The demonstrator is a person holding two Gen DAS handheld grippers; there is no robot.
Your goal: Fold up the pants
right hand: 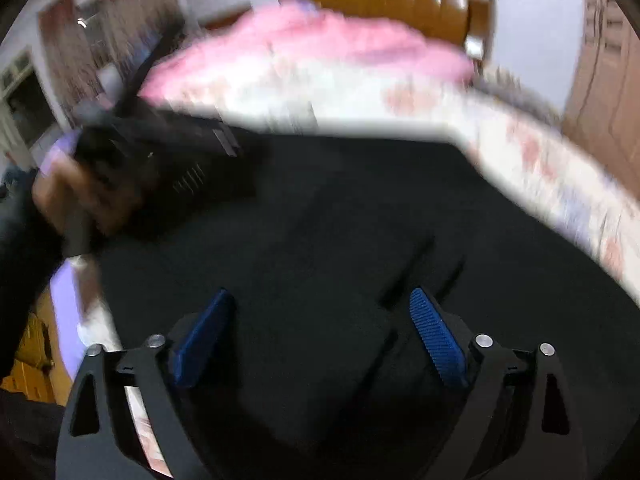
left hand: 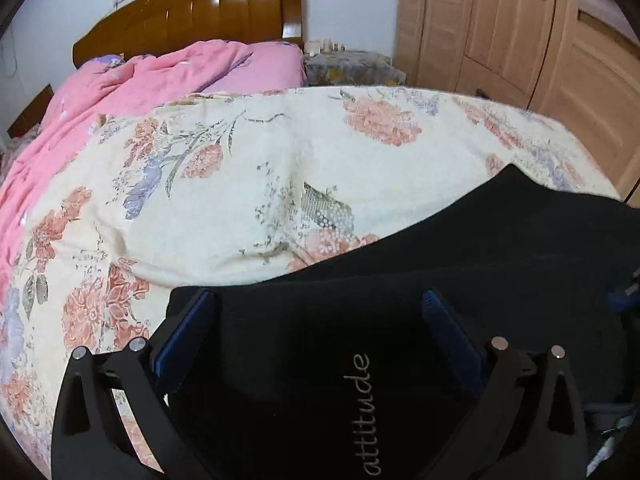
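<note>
Nearest the left wrist camera, the left gripper (left hand: 318, 304) is seen with its blue pads (left hand: 188, 330) spread wide apart, nothing clamped between them; beneath it the black pants (left hand: 440, 280) are spread on the bed, filling the picture from about 5 to 7 o'clock and running out toward 3 o'clock. White lettering (left hand: 366, 406) reading "attitude" is printed on the cloth between the two fingers. Beyond the pants, toward 12 o'clock, a cream floral blanket (left hand: 260, 168) is laid over the bed, and a pink quilt (left hand: 132, 80) is bunched at 10 o'clock. Farther still, a brown wooden headboard (left hand: 200, 16) is set against the wall at 11 o'clock, and light wooden wardrobe doors (left hand: 500, 28) are seen at 2 o'clock. From the right wrist camera (much blurred), the right gripper (right hand: 322, 306) is likewise shown with its pads held apart over the dark cloth, gripping nothing. At 9 o'clock in that view a person's hand (right hand: 60, 196) is wrapped round the handle of the other gripper, its fingers lost in the blur.
</note>
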